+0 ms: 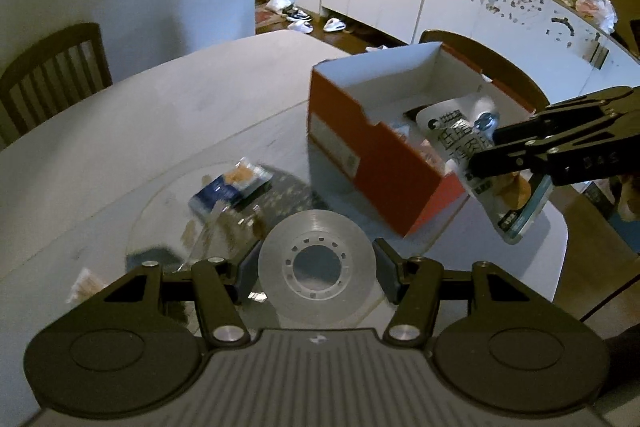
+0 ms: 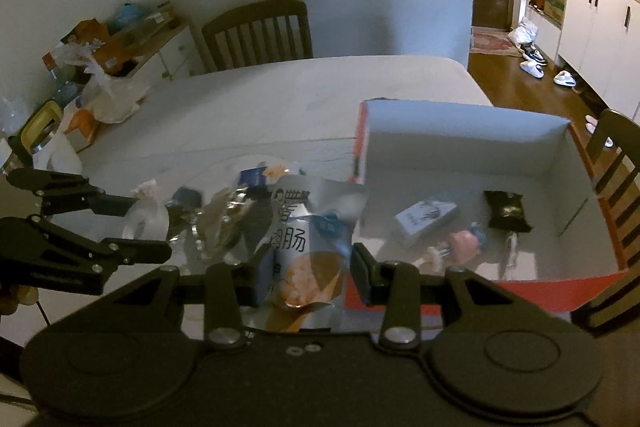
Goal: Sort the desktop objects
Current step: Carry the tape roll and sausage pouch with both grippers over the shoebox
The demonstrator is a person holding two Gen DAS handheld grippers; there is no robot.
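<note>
Beside the orange shoebox (image 2: 472, 143), just off its near left corner, the right gripper (image 2: 306, 273) has its fingers closed on a snack pouch (image 2: 308, 239), held clear of the desk (image 2: 280, 99), probably for dropping among the items already boxed. Its long axis runs straight ahead along the fingers, printed face up. The left gripper (image 1: 316, 265) clamps a clear tape roll (image 1: 317, 265) by its rim, hole facing the camera, likely bound for the box too.
</note>
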